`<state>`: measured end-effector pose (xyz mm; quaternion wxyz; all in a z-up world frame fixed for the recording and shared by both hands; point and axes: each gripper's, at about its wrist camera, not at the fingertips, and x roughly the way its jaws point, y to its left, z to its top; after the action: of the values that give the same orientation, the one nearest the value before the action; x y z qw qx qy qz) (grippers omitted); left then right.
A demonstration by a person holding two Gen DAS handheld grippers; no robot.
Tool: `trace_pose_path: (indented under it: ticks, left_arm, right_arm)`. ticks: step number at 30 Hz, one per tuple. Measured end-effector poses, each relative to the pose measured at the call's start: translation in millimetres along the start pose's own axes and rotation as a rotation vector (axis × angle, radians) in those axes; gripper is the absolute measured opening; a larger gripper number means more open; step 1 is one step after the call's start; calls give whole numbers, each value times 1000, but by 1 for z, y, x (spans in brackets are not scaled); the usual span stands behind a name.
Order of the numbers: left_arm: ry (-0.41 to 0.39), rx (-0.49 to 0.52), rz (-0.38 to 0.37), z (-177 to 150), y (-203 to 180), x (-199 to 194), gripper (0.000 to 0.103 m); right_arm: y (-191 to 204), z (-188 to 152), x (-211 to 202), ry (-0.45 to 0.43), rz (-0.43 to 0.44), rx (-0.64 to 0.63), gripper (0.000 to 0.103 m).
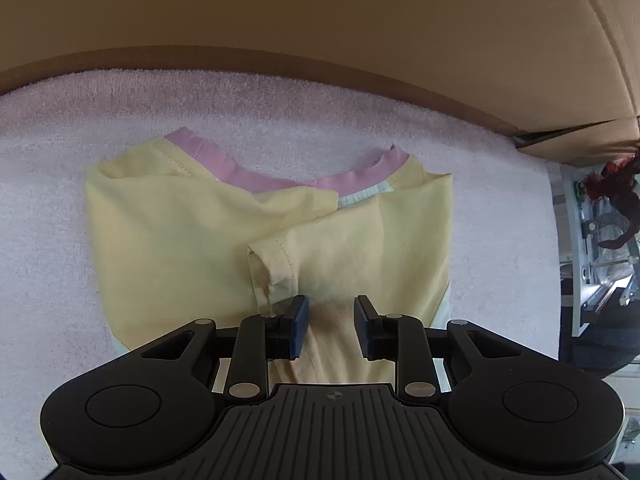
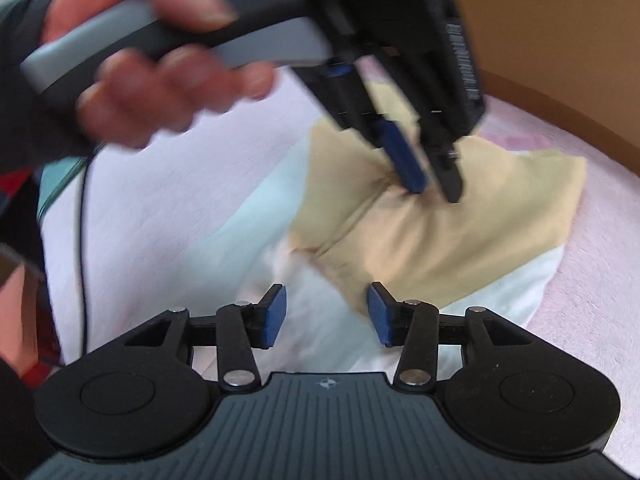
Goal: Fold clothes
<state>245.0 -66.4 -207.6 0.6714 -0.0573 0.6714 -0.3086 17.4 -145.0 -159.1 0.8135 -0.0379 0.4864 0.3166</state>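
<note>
A yellow shirt [image 1: 180, 240] with a pink collar [image 1: 256, 176] lies partly folded on a pale pink towel [image 1: 52, 208], its sleeves turned in over the chest. My left gripper [image 1: 331, 326] points down at the shirt's middle with its jaws apart and yellow cloth in the gap. From the right wrist view its fingertips [image 2: 416, 188] touch the puckered yellow cloth [image 2: 460, 248]. My right gripper [image 2: 327, 312] stands open low over the shirt's white lower part [image 2: 320, 292], nothing pinched between its pads.
A brown cardboard wall [image 1: 320, 20] runs along the towel's far edge. Metal clutter and something red [image 1: 612, 184] sit off the right side. A person's hand [image 2: 160, 80] holds the left gripper's handle. A thin black cable [image 2: 84, 264] hangs at the left.
</note>
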Motion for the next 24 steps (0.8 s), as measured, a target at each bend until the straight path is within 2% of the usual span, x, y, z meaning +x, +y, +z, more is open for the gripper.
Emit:
trace_pose_path:
  ticks: [2, 8, 12, 14, 15, 16, 18, 19, 21, 22, 24]
  left_arm:
    - [-3, -7, -13, -1, 3, 0, 43]
    - [-7, -1, -17, -2, 4, 0, 43]
    - [-10, 15, -7, -3, 2, -1, 42]
    - [-9, 18, -12, -3, 3, -1, 42]
    - [-8, 19, -15, -2, 4, -2, 42]
    - [-7, 20, -19, -2, 5, -2, 42]
    - [-5, 13, -28, -2, 7, -2, 43]
    - [-5, 7, -30, -2, 7, -2, 43]
    - [-27, -7, -30, -5, 6, -7, 44]
    - [-50, -6, -29, -7, 4, -12, 45]
    - [-98, -5, -28, -12, 1, -21, 53]
  right_arm:
    - [2, 2, -7, 7, 42, 12, 48]
    - [-27, 33, -12, -123, -26, 146, 51]
    - [-12, 33, 18, -23, 49, 143, 51]
    - [4, 27, 15, -11, 66, 96, 62]
    - [7, 25, 11, -5, 82, 94, 62]
    - [5, 25, 6, 5, 109, 107, 57]
    - [-7, 27, -10, -20, 100, 152, 55]
    - [-14, 29, -19, -37, 86, 174, 55]
    - [-39, 35, -35, -97, -12, 218, 55]
    - [-52, 38, -41, -117, -84, 240, 55]
    - [-82, 41, -49, -141, -220, 282, 47]
